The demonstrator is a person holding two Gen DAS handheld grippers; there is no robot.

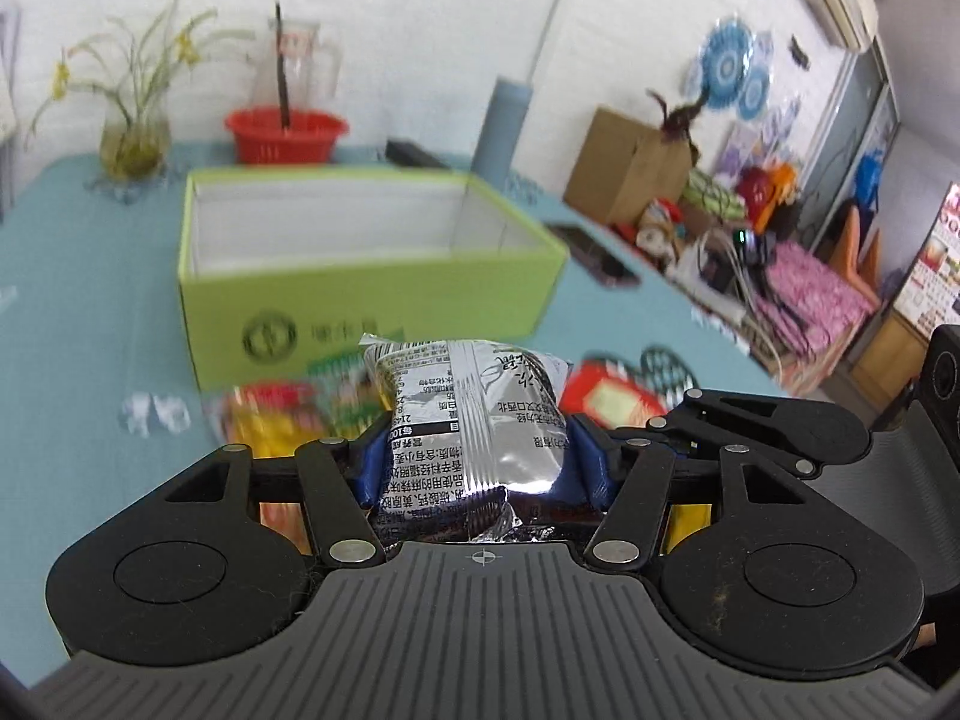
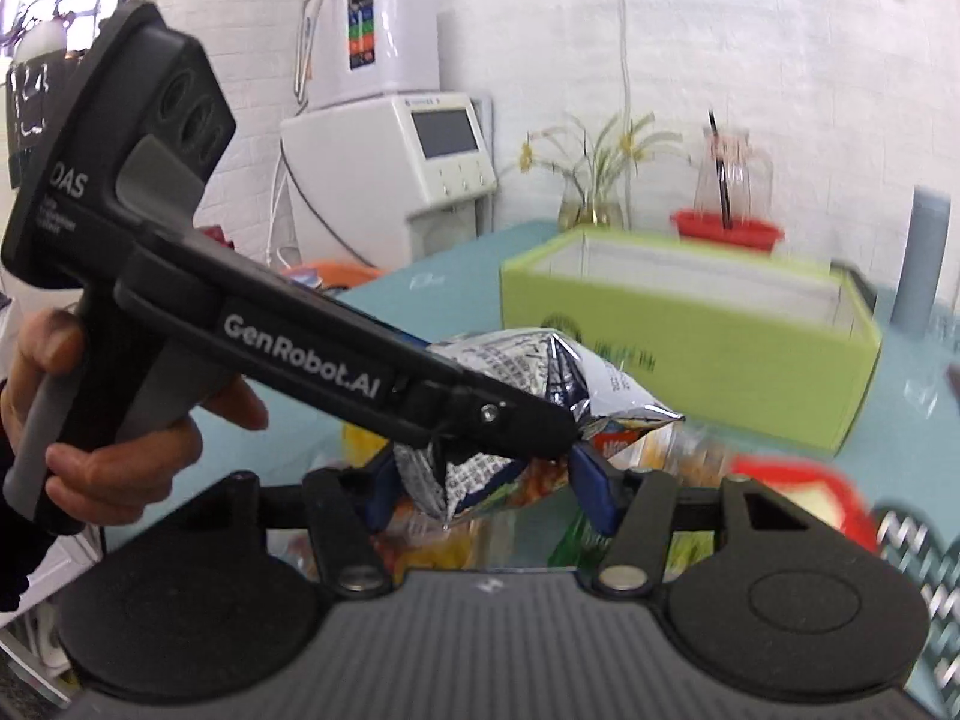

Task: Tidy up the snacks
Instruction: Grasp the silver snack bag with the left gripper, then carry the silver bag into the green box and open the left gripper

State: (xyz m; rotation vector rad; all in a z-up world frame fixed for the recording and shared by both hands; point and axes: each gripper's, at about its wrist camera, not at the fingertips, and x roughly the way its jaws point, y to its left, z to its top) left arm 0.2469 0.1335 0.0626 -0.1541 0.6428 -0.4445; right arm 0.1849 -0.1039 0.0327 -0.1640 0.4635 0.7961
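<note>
table (image 1: 72, 276): teal cloth top, fills most of the left wrist view; carries everything below.
box (image 1: 366, 294): lime green, open top, white inside, logo on the near wall. Sits at 12 o'clock from the left gripper, well apart. In the right wrist view it is at 1 o'clock (image 2: 690, 348).
left gripper (image 1: 477, 456): blue pads squeeze a silver packet from both sides; fingers closed on it. In the right wrist view its black body (image 2: 336, 360) crosses from 10 o'clock toward centre, held by a hand (image 2: 114, 420).
right gripper (image 2: 480, 489): blue fingers apart, set either side of the packet's lower end; contact with the foil cannot be told, so its state cannot be told.
packet (image 1: 474, 426): silver foil snack bag, black print, crumpled, lifted above the table, tip pointing at the box. In the right wrist view (image 2: 540, 372) its free end sticks out at 2 o'clock from the left gripper's tip.
snack pile (image 1: 270, 420): yellow, red and green bags, blurred, on the table under the packet, just in front of the box.
basket (image 1: 285, 132): red, behind the box at 11 o'clock.
vase (image 1: 129, 144): glass, thin yellow-flowered stems, at 10 o'clock, beside the basket.
phone (image 1: 594, 255): dark, flat on the table, at 1 o'clock, right of the box.
</note>
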